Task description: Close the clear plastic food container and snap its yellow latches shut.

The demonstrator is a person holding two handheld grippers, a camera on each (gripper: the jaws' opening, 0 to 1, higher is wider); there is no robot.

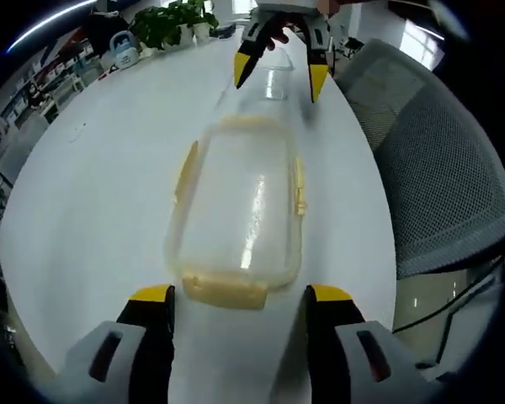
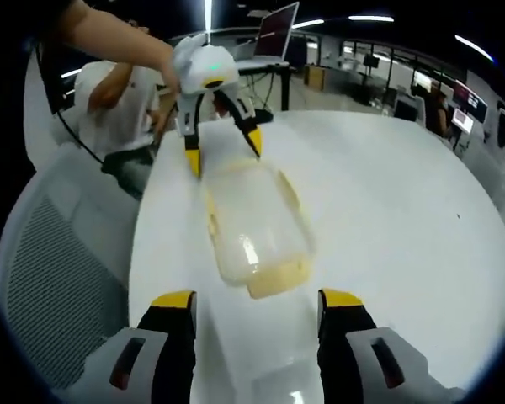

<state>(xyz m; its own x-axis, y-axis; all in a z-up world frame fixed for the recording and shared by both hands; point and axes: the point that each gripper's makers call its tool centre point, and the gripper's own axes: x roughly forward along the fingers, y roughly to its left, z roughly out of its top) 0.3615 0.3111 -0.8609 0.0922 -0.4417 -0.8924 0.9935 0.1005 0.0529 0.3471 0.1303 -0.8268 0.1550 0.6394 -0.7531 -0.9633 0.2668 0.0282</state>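
Left gripper [image 1: 238, 293]: jaws spread wide, yellow-tipped, holding nothing; the tips stand either side of the near end of the container, close to it, contact not clear.

Right gripper [image 2: 258, 300]: jaws likewise spread wide and empty, tips just short of the container's near end. In the left gripper view it appears at the far end of the container [image 1: 279, 71], jaws parted, tips pointing down at the table either side of that end.

Clear plastic food container [image 1: 236, 210]: lies lengthwise between the two grippers on the white table [image 1: 93, 210], lid resting on top. Also seen from the opposite end in the right gripper view [image 2: 257, 227].

Yellow latches: one at the end nearest the left gripper [image 1: 225, 290], appearing to flare outward; one on each long side [image 1: 186, 172], [image 1: 299, 187]. In the right gripper view, an end latch [image 2: 278, 278] sits just ahead of the right jaws. Whether any is snapped down cannot be told.

Office chair, grey mesh [image 1: 442, 168]: to the right of the left gripper, at the table edge.

Potted plants [image 1: 172, 21]: at the far table end, beyond the right gripper.

Person's arm [image 2: 109, 38]: reaching in to hold the left gripper [image 2: 220, 130], as seen from the right gripper view.

Laptop [image 2: 273, 38]: beyond the left gripper, on a further desk.
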